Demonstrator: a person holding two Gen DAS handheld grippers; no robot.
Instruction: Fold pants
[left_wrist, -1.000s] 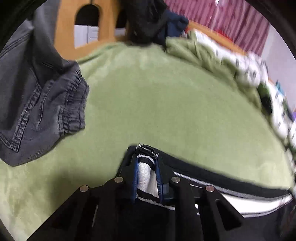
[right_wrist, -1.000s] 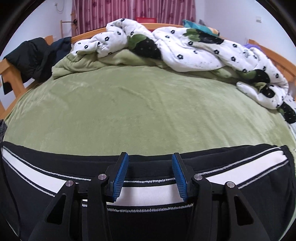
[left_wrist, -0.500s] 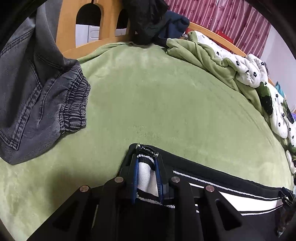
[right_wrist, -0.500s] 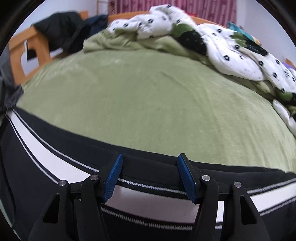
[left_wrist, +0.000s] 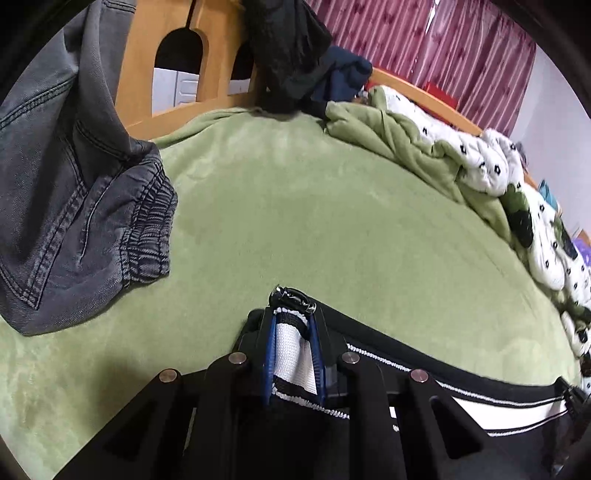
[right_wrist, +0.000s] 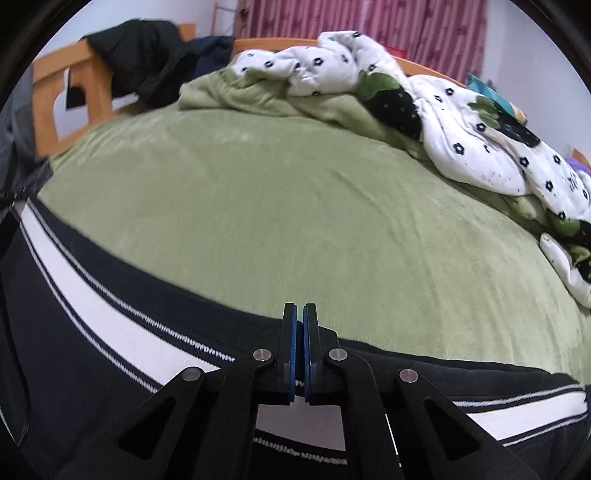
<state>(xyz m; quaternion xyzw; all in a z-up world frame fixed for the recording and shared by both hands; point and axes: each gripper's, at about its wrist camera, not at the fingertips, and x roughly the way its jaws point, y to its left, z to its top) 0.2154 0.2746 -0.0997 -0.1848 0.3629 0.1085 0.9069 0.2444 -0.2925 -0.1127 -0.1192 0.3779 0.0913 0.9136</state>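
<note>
Most of the pants (right_wrist: 110, 314) lie hidden under the rigs, cut off below.

Wooden bed frame (left_wrist: 147, 66), maroon curtains (left_wrist: 443, 48)

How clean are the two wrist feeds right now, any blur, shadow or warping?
Left wrist: sharp, strong fisheye bulge in the bed, a soft shadow beside the left gripper clamped on the pants. Right wrist: the left edge is motion-smeared, the quilt soft, the right gripper crisp.
</note>
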